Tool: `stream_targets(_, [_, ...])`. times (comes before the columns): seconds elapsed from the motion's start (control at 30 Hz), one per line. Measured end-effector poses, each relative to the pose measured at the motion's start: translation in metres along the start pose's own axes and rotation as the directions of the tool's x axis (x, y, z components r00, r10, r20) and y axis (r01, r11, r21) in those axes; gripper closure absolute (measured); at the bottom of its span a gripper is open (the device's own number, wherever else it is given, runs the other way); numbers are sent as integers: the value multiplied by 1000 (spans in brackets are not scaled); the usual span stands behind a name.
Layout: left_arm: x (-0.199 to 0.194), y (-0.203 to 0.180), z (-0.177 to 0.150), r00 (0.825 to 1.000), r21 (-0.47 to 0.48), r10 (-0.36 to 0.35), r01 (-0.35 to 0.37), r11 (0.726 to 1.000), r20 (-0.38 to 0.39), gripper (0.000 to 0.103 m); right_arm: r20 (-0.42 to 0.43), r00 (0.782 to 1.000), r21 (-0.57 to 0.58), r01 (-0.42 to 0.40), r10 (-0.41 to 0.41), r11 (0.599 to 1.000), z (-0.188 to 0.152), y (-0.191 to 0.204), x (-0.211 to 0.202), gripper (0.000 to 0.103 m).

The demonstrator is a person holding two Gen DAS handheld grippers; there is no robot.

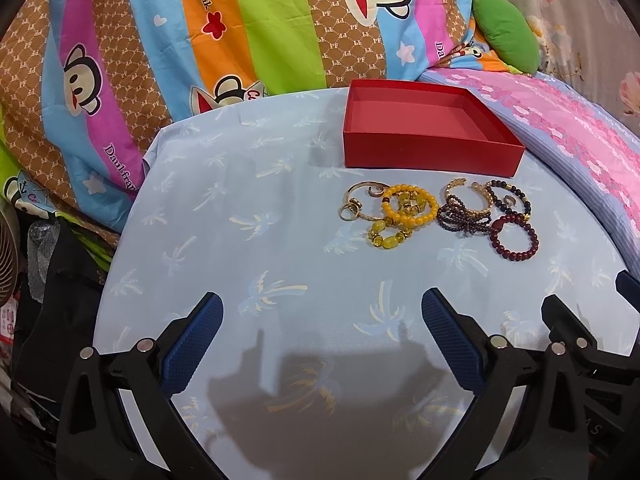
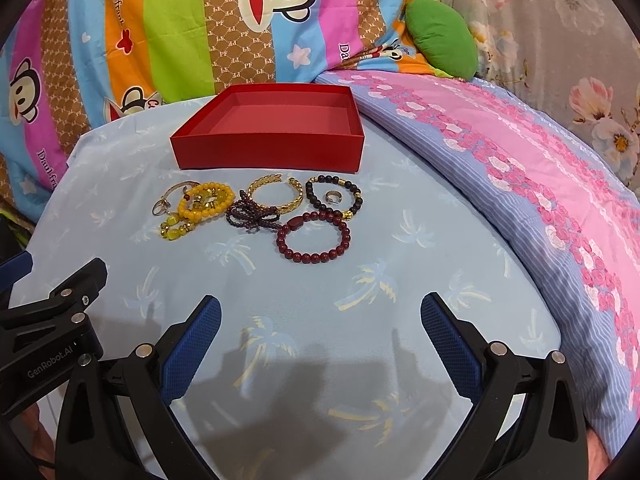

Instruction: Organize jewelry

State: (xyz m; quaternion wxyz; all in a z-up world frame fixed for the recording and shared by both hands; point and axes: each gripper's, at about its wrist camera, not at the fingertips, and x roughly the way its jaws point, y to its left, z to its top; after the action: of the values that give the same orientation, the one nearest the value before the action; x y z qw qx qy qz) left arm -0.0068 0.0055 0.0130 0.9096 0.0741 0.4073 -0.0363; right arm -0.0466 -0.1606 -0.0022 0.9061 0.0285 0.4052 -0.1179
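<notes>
Fingers: left gripper (image 1: 322, 320) and right gripper (image 2: 320, 320) both spread, holding nothing | red box (image 2: 272, 136) bare inside, presumably the receptacle | jewelry: bracelets and rings clustered just before box, dark red bead bracelet (image 2: 314, 238) nearest | blue palm-print cloth (image 2: 360, 300) beneath.

Pale blue palm-print cloth (image 2: 360, 280), monkey-print striped bedding (image 1: 200, 40), green cushion (image 2: 442, 38), pink floral blanket (image 2: 540, 184)

box (image 2: 268, 151): 1 | beaded bracelets (image 2: 314, 238): 5 | gold bangles (image 2: 276, 194): 2
</notes>
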Motion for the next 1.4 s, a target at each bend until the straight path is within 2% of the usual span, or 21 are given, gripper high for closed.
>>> stream_targets(1.4, [12, -7, 4, 999, 15, -36, 36, 999, -10, 10, 1, 999, 10, 35, -35, 999, 5, -6, 7, 6])
